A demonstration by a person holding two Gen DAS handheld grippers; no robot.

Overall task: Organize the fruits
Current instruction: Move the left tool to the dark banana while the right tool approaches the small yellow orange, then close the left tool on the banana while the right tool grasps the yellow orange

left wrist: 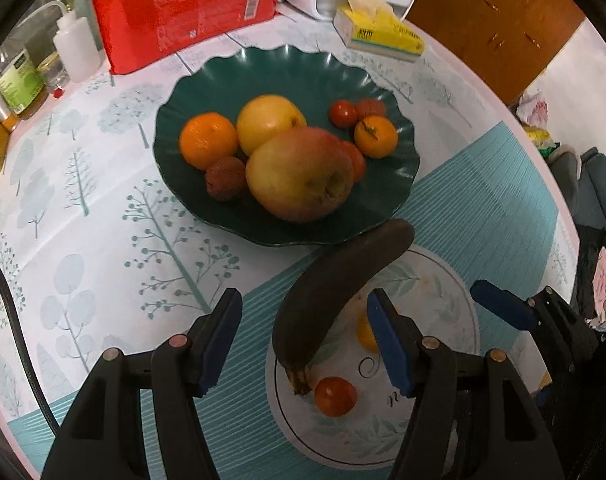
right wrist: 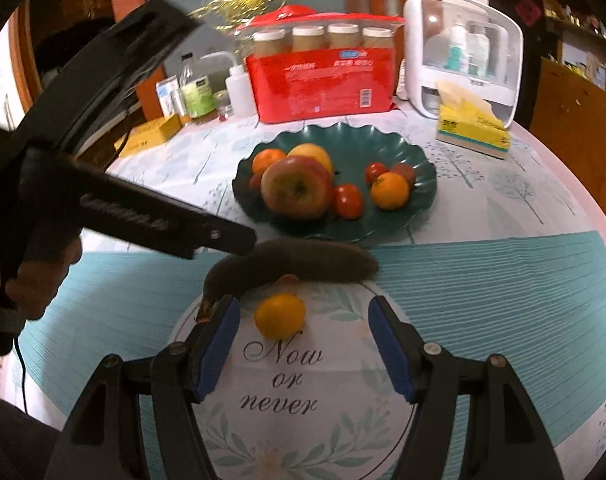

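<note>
Left gripper (left wrist: 303, 340) tilted steeply down over the tabletop (left wrist: 103, 200), fingers spread around the dark banana (left wrist: 335, 288) without pinching it; right gripper (right wrist: 305, 346) angled lower, fingers spread either side of the small orange (right wrist: 279, 316), both fruits short of the green bowl (right wrist: 415, 168).

Left wrist: steeply down, close above the table (left wrist: 103, 200).
Right wrist: lower slant, near the front edge, facing the back.
Shared: green bowl (left wrist: 375, 208), dark banana (right wrist: 303, 266).
</note>
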